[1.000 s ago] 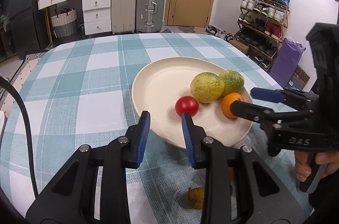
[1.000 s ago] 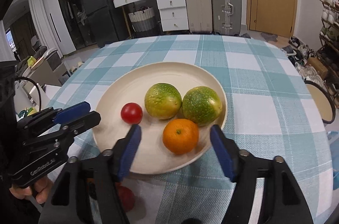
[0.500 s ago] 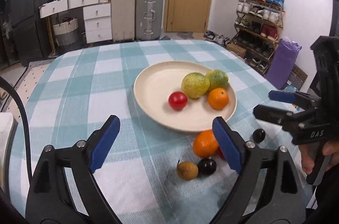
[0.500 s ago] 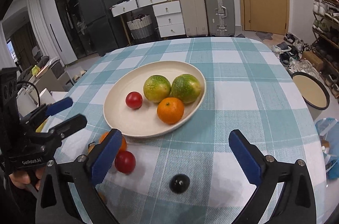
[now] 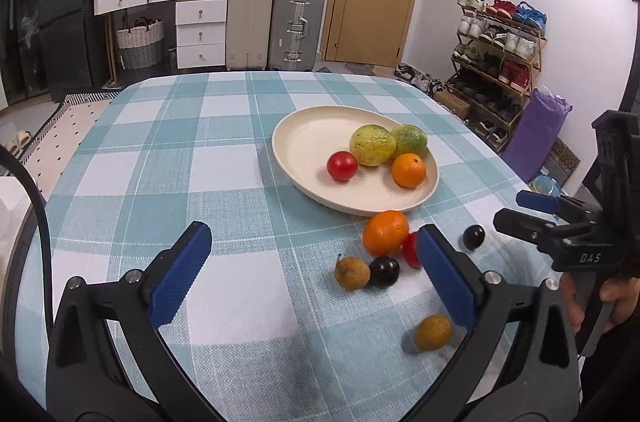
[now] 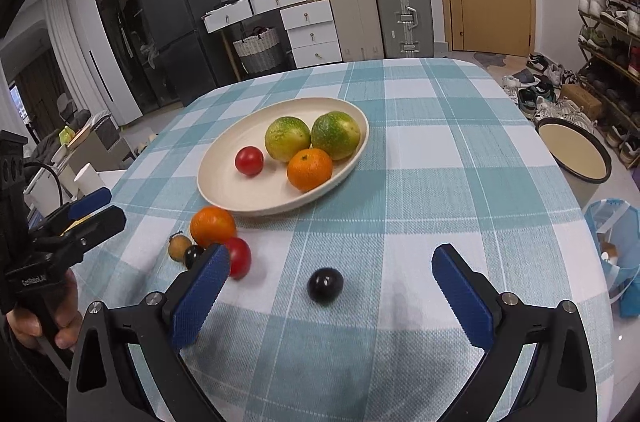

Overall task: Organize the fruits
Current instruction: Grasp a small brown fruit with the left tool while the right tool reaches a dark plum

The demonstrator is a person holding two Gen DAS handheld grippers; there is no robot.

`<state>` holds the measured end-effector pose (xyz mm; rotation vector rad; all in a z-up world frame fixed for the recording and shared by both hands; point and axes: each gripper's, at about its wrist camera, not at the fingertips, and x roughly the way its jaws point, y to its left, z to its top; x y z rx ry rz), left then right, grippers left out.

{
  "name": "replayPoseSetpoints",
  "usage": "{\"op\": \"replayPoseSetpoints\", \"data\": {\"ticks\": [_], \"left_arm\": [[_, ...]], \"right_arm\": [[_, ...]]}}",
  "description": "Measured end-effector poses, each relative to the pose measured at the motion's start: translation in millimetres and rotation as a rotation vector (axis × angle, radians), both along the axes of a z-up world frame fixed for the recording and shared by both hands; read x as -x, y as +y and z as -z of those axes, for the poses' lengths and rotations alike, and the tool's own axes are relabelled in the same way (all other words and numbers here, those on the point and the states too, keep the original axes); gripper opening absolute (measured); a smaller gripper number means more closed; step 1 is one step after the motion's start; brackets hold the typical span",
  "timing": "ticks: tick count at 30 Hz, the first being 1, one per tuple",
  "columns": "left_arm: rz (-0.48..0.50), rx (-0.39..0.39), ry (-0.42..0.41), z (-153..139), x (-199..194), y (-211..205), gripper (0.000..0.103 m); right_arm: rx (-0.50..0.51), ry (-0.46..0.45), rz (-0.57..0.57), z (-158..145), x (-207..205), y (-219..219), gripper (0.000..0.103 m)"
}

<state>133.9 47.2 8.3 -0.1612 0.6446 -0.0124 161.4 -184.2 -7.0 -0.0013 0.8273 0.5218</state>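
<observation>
Left wrist view shows our left gripper (image 5: 310, 266) and right gripper (image 6: 328, 286) freshly spread wide and empty, backed off the plate (image 5: 296, 138), five loose fruits still waiting on the bench (image 5: 160, 150).

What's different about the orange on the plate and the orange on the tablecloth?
The orange on the plate lies inside the cream plate, touching a green-yellow fruit; the orange on the tablecloth lies outside, just by the plate's rim. The plate one shows a small green stem spot on top; the tablecloth one shows none here. The tablecloth one has small fruits crowded against it, like a red tomato. Both are round, bright orange and similar in size.
</observation>
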Motion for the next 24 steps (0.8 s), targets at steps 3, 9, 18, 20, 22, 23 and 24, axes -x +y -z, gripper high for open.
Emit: {"op": "replayPoseSetpoints", "data": {"ticks": [3, 9, 18, 20, 22, 23, 24], "left_arm": [[0.014, -0.02, -0.002, 0, 7, -8, 0.102], [0.059, -0.042, 0.034, 12, 11, -26, 0.102], [0.159, -0.026, 0.058, 22, 13, -49, 0.102], [0.193, -0.037, 0.065, 23, 14, -56, 0.102], [0.223, -0.045, 0.068, 25, 14, -61, 0.102], [0.244, -0.043, 0.076, 27, 14, -64, 0.101], [0.264, -0.037, 0.09, 29, 13, -66, 0.101]], "right_arm": [[0.01, 0.009, -0.003, 3, 4, -1, 0.103], [0.056, 0.016, -0.022, 7, 7, 1, 0.103], [-0.005, 0.042, -0.04, 12, 7, -3, 0.101], [-0.007, 0.042, -0.043, 12, 7, -3, 0.095], [-0.015, 0.053, -0.046, 12, 6, -4, 0.089], [-0.02, 0.056, -0.048, 12, 6, -4, 0.088], [-0.025, 0.057, -0.05, 12, 6, -4, 0.088]]}}
